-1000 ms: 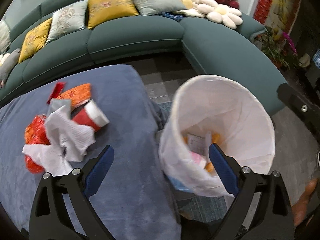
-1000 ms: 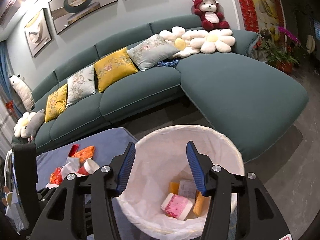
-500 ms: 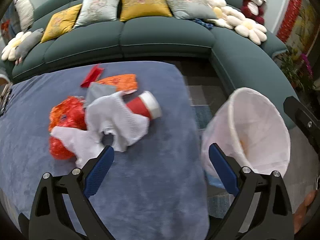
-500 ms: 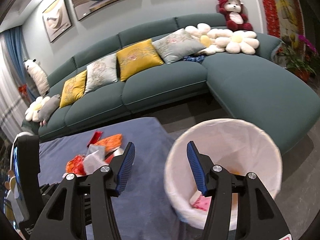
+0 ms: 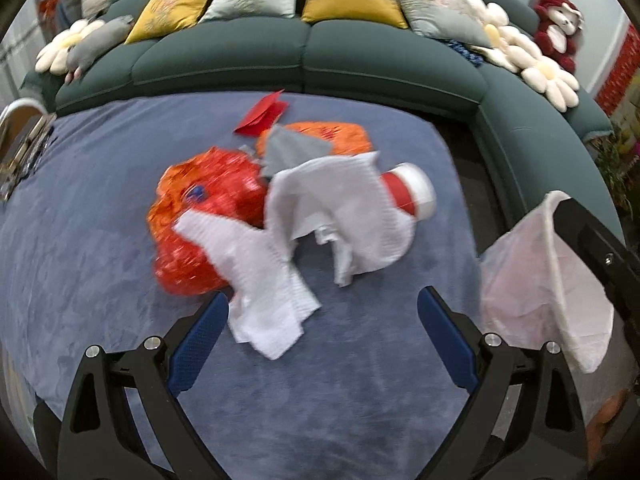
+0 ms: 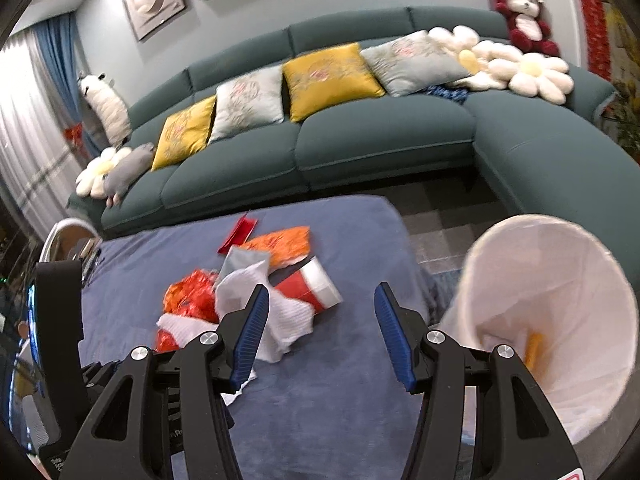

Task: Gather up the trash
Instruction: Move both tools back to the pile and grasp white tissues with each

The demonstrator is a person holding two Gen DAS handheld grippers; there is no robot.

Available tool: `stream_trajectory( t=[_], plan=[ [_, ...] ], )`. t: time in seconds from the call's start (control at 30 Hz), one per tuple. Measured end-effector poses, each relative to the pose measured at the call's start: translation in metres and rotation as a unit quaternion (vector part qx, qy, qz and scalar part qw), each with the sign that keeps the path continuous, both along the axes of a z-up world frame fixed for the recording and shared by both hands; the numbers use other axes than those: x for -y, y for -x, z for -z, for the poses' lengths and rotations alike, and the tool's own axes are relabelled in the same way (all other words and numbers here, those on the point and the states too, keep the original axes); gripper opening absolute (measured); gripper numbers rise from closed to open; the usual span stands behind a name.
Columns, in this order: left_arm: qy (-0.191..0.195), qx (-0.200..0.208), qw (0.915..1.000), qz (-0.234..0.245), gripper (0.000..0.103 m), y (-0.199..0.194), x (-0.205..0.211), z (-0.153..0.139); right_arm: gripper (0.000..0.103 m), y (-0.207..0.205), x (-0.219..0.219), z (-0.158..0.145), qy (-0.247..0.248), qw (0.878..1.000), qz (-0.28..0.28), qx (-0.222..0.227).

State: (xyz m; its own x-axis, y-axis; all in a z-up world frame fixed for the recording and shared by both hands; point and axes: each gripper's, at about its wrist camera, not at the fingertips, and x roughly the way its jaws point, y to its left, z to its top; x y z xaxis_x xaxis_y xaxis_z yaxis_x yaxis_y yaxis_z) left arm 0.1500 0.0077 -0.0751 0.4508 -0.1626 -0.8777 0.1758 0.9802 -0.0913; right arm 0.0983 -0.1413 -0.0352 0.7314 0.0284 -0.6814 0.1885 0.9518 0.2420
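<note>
— Left wrist view?
— The left gripper gapes wide and empty above the trash pile on the blue cloth.
— Right wrist view?
— The right gripper is half open, holding nothing; the lined bin stands right of the pile.

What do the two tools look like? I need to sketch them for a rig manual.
Both match. The left tool and right tool each have glossy black plastic arms with triangular cut-outs, round silver screws at the joints, and two flat fingers faced with ribbed blue pads. The right one shows a red-edged white label at its lower corner. No cables or sleeves are visible.
</note>
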Motion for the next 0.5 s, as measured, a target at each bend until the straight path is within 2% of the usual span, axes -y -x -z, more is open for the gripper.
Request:
stream_trajectory(
  t=[0.5],
  plan=[
    [0.0, -0.066, 0.9965, -0.051, 0.091, -0.02, -0.053, 0.06, 0.054, -0.071, -0.057, 0.062, 0.005, 0.997, -0.057, -0.061]
  ],
)
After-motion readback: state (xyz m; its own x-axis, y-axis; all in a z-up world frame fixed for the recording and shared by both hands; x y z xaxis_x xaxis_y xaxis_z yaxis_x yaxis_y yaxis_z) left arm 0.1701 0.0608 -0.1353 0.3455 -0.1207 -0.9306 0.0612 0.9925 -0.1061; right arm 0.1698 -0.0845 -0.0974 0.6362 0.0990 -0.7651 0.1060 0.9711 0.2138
